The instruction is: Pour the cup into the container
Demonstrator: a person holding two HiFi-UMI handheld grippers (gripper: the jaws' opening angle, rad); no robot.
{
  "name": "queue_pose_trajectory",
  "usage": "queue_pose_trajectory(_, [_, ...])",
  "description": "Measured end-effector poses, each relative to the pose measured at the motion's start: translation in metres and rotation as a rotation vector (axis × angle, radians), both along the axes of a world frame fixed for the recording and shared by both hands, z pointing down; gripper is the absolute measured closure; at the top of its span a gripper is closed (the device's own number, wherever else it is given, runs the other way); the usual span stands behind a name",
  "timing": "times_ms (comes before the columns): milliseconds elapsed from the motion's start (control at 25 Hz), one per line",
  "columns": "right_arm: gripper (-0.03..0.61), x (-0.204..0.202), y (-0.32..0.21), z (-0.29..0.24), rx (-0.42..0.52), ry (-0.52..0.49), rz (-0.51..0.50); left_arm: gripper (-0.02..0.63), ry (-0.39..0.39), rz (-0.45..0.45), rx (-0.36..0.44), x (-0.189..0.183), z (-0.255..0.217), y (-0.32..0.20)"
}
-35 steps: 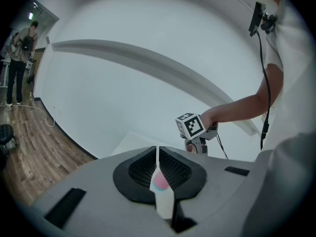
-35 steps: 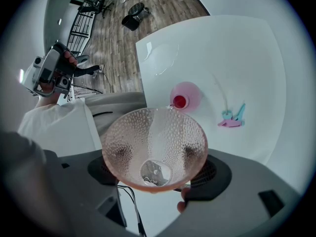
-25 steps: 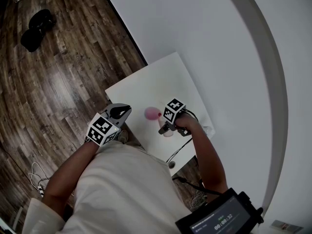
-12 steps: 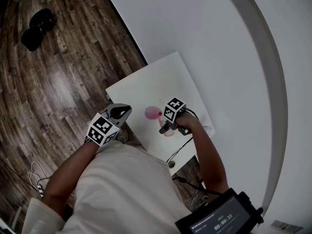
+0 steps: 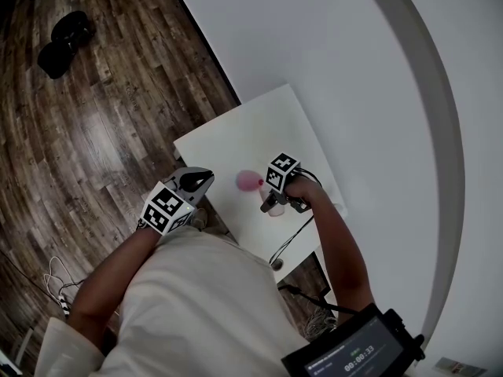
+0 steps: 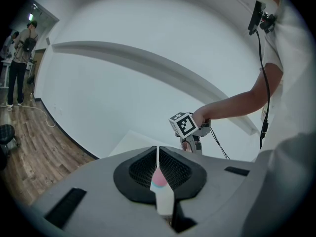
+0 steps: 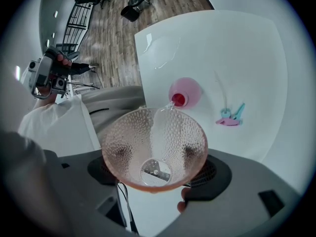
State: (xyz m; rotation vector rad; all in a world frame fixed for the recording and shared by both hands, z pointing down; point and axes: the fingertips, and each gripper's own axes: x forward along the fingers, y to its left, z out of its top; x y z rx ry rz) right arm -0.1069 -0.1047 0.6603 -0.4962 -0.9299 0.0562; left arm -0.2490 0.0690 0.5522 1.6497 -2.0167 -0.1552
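Note:
A clear dimpled cup [image 7: 154,147] sits between the jaws of my right gripper [image 7: 154,174], which is shut on it. The cup is tipped forward, and a thin clear stream runs off its rim into the red mouth of a small pink container [image 7: 185,93] on the white table [image 7: 237,53]. In the head view the right gripper [image 5: 275,199] holds the cup [image 5: 273,207] just right of the container [image 5: 249,181]. My left gripper [image 5: 195,182] hovers off the table's near-left edge, its jaws together with nothing held, pointing towards the right gripper [image 6: 190,132].
A small pink and teal item [image 7: 229,117] lies on the table to the right of the container. A cable trails from the right gripper over the table's near edge [image 5: 291,238]. Wooden floor [image 5: 94,116] lies left of the table and a white wall behind it.
The view has shifted slightly. Both grippers, the cup and the container keep their places relative to the table.

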Motion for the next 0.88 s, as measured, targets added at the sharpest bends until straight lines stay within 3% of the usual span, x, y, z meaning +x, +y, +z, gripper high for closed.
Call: queue_pose_trajectory(880, [0.202, 0.0026, -0.0007, 0.0015, 0.001, 0.070, -0.037, 0.603, -0.001, -0.003, 0.003, 0.0041, 0.0018, 0.0039])
